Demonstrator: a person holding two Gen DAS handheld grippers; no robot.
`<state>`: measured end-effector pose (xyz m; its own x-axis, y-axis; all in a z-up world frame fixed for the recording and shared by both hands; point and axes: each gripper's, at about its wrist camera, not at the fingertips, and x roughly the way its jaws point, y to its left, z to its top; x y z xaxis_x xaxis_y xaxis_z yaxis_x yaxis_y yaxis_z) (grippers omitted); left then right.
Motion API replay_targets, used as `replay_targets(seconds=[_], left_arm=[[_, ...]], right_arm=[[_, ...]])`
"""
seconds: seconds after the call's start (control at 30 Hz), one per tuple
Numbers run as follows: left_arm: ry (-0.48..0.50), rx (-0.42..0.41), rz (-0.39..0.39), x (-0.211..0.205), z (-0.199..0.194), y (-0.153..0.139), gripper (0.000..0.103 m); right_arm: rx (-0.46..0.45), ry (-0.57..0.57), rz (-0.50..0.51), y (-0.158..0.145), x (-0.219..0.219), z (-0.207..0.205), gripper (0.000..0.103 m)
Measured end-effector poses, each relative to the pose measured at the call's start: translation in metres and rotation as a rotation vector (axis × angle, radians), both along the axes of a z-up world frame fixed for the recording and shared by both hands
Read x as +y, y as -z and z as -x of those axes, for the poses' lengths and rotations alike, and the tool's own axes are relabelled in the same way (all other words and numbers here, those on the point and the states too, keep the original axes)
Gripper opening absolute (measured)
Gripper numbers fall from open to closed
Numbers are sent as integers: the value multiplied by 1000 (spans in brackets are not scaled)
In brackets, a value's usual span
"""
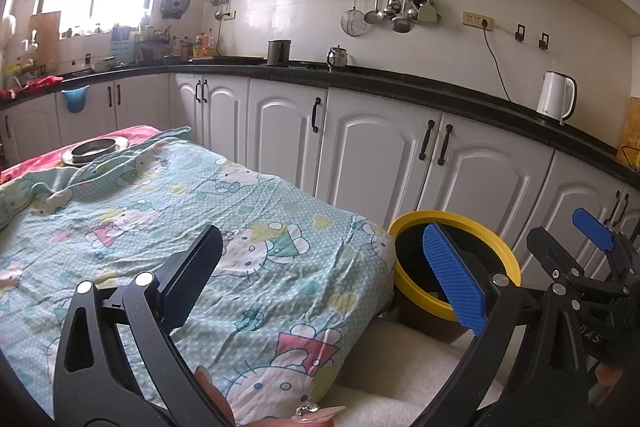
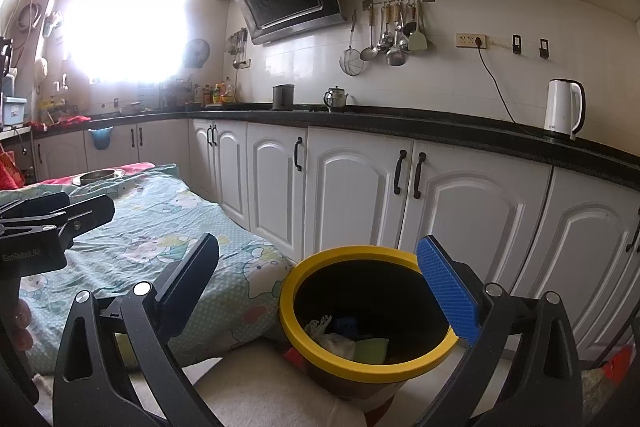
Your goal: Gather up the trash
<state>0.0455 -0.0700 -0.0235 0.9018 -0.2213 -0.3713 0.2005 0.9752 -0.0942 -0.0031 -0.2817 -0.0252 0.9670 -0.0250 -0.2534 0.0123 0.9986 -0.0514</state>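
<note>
A: Where's the trash bin?
B: On the floor by the table's corner, right under the right gripper, spread wide, empty.
A: Left gripper?
B: Over the tablecloth, likewise spread, empty.

Each black gripper has silver screws and one blue ridged pad

Left hand-held gripper gapes empty above the patterned cloth, beside the yellow-rimmed bin.
</note>
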Motion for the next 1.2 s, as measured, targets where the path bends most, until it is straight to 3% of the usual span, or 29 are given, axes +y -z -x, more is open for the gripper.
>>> replay_targets(seconds=[1.2], left_arm=[[-4,-5,3,-1,1,-3,92]], right_arm=[[-5,7,-1,-1,-2,1,97]])
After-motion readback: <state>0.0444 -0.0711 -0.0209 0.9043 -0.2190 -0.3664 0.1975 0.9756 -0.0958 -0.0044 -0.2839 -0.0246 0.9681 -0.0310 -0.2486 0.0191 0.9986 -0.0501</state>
